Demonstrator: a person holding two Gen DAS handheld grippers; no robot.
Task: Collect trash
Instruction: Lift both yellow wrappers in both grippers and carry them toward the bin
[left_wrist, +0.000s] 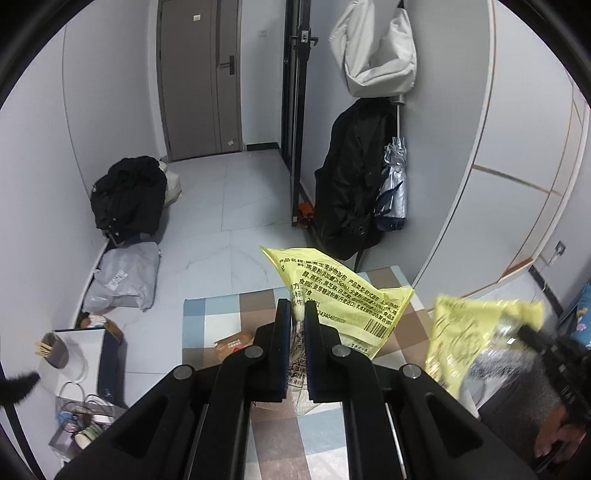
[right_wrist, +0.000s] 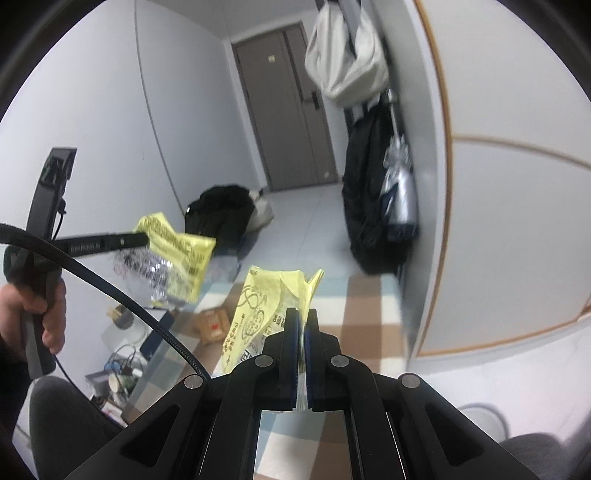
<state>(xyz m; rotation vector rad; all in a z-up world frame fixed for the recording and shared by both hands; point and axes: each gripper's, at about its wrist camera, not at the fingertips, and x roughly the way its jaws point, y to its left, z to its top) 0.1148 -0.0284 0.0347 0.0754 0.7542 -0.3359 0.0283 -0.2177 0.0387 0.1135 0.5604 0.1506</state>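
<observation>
Left of the checkered mat (left_wrist: 221, 317), a grey parcel bag (left_wrist: 122, 280) lies on the floor; above the mat, the left claw (left_wrist: 297, 314) is clamped on a yellow wrapper with a barcode (left_wrist: 354, 310), which fans up and right from the fingertips; further right, the right claw (right_wrist: 302, 321) is clamped on a second yellow wrapper (right_wrist: 266, 299), which rises up and left of its tips, over the mat's far half.

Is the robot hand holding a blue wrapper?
No, the wrapper pinched in the shut jaws of the left gripper is yellow with black print and a barcode.
</observation>
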